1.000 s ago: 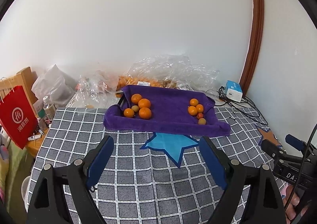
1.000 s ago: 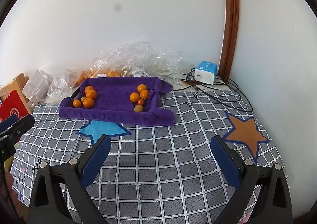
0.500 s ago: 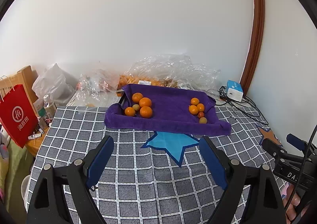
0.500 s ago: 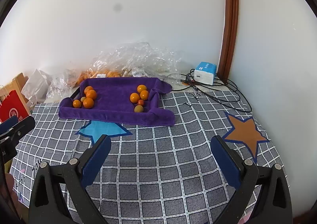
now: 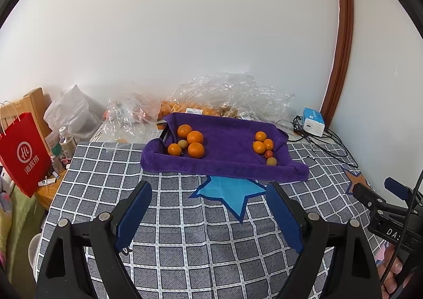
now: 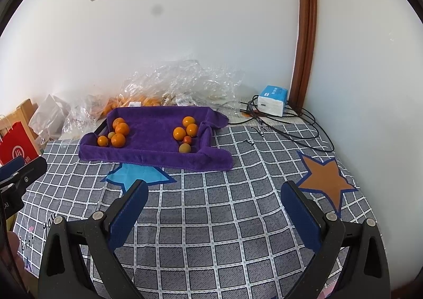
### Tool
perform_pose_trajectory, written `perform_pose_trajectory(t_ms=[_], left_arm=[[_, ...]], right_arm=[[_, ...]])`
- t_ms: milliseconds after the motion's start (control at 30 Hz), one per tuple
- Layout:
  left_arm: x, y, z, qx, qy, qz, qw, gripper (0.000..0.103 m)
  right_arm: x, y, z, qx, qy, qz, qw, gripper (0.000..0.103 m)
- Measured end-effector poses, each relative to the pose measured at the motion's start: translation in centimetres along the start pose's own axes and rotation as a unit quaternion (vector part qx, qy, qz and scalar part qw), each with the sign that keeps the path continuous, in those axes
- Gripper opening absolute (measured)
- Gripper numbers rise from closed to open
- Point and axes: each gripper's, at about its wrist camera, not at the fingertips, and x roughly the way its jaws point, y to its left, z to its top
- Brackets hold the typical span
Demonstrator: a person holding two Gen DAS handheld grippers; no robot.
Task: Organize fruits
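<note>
On the checked tablecloth [image 5: 185, 246] we see a tray draped in a purple towel [image 5: 227, 140], set toward the far wall and partly covering a blue star [image 5: 230, 193] printed on the cloth. At the towel's left end lies a cluster of four oranges [image 5: 195, 138] with one small pale fruit [image 5: 182, 144] tucked among them, all touching or nearly so. At the right end, well apart from that group, sit three smaller oranges [image 5: 259, 147], a tiny red fruit [image 5: 269, 153] just beside them, and another pale fruit [image 5: 271, 161] nearest the front rim. We hold the left gripper [image 5: 208, 215] above the cloth on the near side of the tray, its blue-padded jaws spread wide with nothing between them. Our right gripper [image 6: 214, 213] hangs likewise over bare checks, jaws wide and empty, with an orange star [image 6: 323, 180] on the cloth just to its right. Behind the tray lie crumpled clear plastic bags [image 5: 232, 95], some with more orange fruit inside. A white and blue box [image 6: 272, 100] with black cables [image 6: 296, 130] sits in the corner by the brown door frame [image 6: 304, 34], and a red paper bag [image 5: 25, 156] stands off the table's left edge.
</note>
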Motion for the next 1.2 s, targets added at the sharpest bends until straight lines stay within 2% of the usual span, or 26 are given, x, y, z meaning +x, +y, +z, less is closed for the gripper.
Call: perform_pose_trajectory(t_ms=[1200], left_arm=[[-0.41,0.38,-0.02,0.002,-0.003,0.008,1.0,0.087]], right_arm=[[-0.91,0.25,0.09,-0.009,-0.014,0.002,1.0,0.099]])
